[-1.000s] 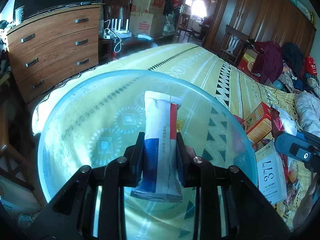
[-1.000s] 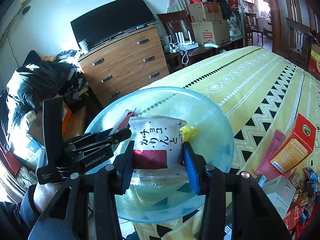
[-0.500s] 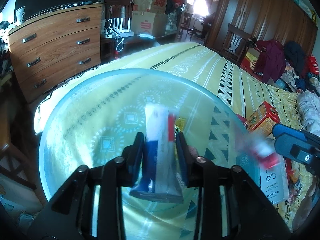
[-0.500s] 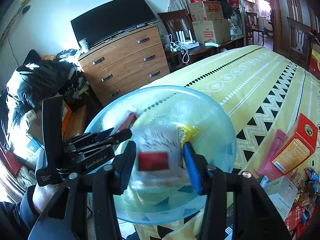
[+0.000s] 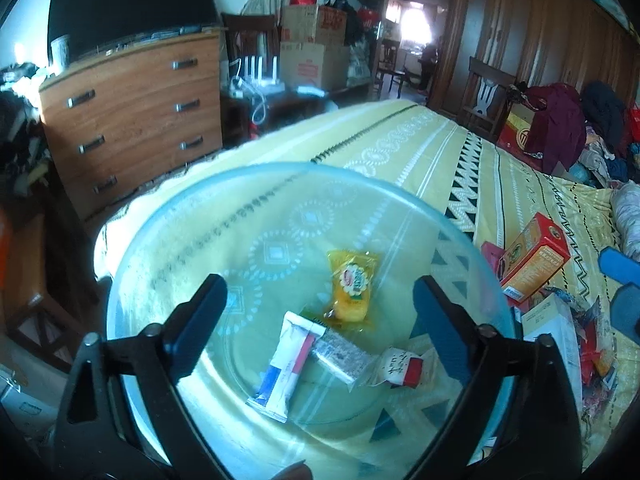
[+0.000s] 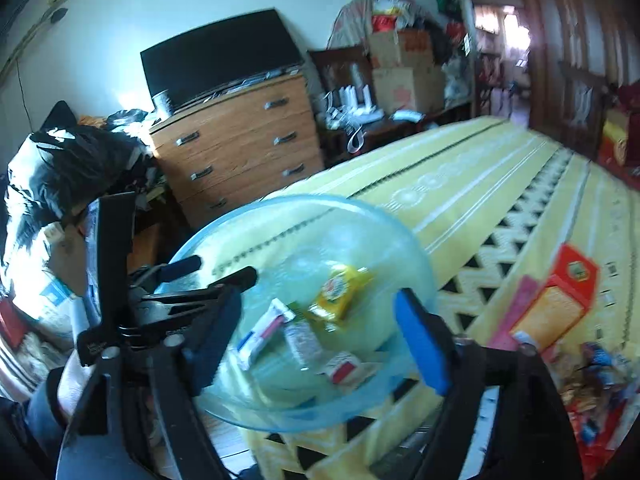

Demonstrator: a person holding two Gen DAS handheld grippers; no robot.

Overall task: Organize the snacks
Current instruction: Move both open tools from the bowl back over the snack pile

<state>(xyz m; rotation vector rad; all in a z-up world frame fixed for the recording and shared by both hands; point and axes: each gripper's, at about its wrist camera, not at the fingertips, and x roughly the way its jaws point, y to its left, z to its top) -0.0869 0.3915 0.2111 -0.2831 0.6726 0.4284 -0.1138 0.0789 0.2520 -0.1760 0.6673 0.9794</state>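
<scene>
A clear blue-tinted glass bowl sits at the near corner of the yellow patterned cloth. In it lie a yellow packet, a white, blue and red bar, a clear-wrapped grey bar and a white-and-red packet. My left gripper hangs over the bowl, its jaws opening wide and holding nothing. My right gripper hovers beside it, jaws also opening and empty. The snacks lie loose below both.
An orange-red box, a white box and several loose wrappers lie on the cloth to the right. A wooden dresser with a television stands beyond the table's left edge. A hand and sleeve hold the left gripper.
Both grippers went from shut to wide open. The striped bar left the left jaws and the white-and-red packet left the right jaws; both now lie in the bowl. Both grippers drew back slightly.
</scene>
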